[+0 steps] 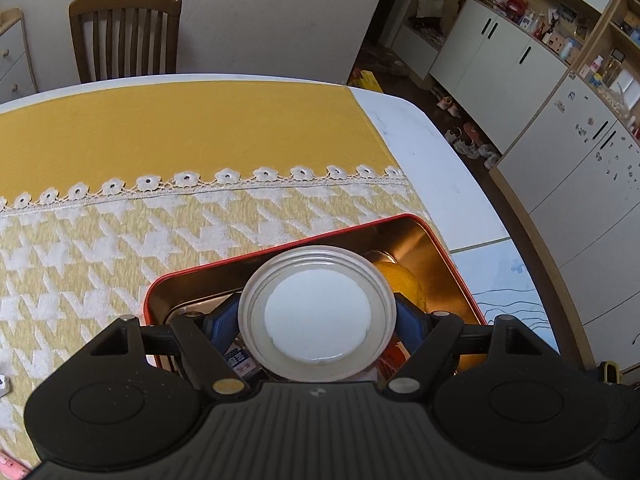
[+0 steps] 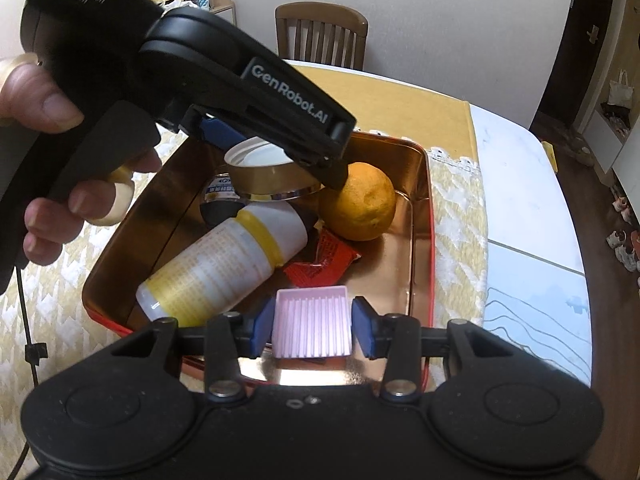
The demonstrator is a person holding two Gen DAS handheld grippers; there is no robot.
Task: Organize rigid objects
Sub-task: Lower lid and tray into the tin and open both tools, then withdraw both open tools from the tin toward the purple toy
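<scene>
Left gripper [image 1: 317,316] clamps a round white-lidded jar [image 1: 316,312] between its blue pads, held over the red tin's [image 1: 404,218] near left corner. Right gripper [image 2: 313,326] straddles a pink ribbed box [image 2: 312,326] at the tin's [image 2: 420,216] near edge; its pads [image 2: 365,330] stand just apart from the box, loosened.

A glossy metal tin [image 2: 420,216] with a mirror-bright coppery inside is seen on a woven, textured cloth [image 1: 120,240] edged with lace. A smooth white plastic bottle [image 2: 224,264], a ribbed matt pink plastic tray [image 2: 312,326], a dimpled orange [image 2: 360,200] and a crinkled red foil packet [image 2: 324,264] are shown.
</scene>
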